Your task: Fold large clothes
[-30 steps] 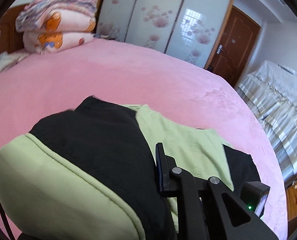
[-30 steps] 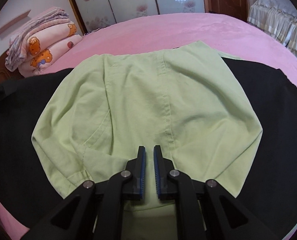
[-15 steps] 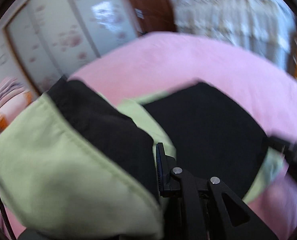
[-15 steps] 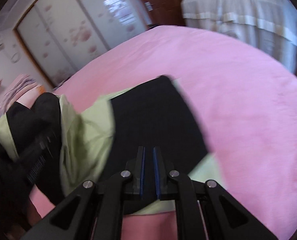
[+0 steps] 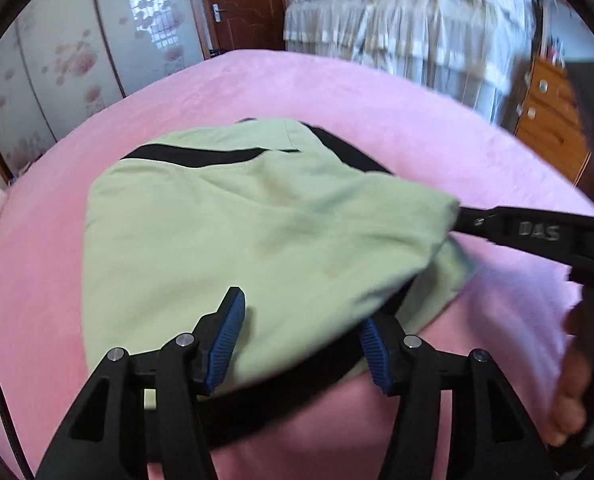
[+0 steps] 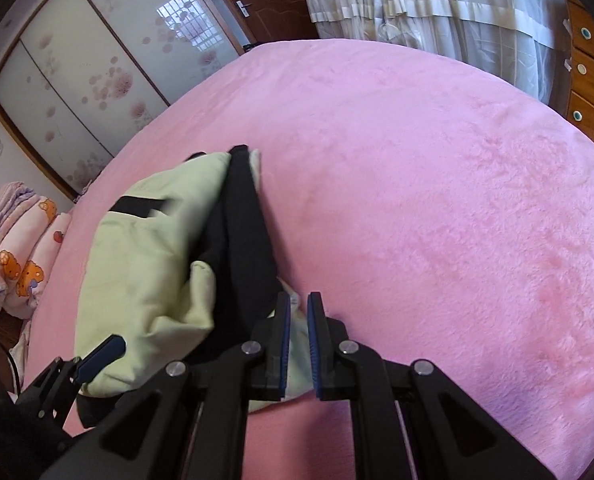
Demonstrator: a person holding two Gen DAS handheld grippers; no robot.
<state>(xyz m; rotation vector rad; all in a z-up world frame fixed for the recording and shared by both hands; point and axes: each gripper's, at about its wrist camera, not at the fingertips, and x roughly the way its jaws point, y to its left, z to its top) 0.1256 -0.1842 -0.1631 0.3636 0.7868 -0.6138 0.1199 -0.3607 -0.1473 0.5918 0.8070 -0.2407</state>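
Observation:
A light green and black garment [image 5: 257, 232] lies folded into a compact bundle on the pink bed [image 5: 337, 92]. My left gripper [image 5: 301, 332] is open, its blue pads on either side of the bundle's near edge. My right gripper [image 6: 297, 336] is shut on a green corner of the garment [image 6: 145, 256] at its near right edge. The right gripper also shows in the left wrist view [image 5: 461, 212], its tips at the bundle's right corner. One left fingertip shows in the right wrist view [image 6: 105, 352] at the bundle's near left.
A stack of folded quilts [image 6: 17, 264] sits at the far left of the bed. A floral sliding wardrobe [image 6: 97, 60] and a wooden door [image 5: 241, 4] stand behind. A second bed with a white frilled cover [image 5: 417, 28] and a wooden drawer unit [image 5: 553, 120] are at the right.
The left gripper carried the black-and-green flap over onto the garment and let go, its jaws now open. The garment is a smaller bundle. The right gripper stays shut on the cloth.

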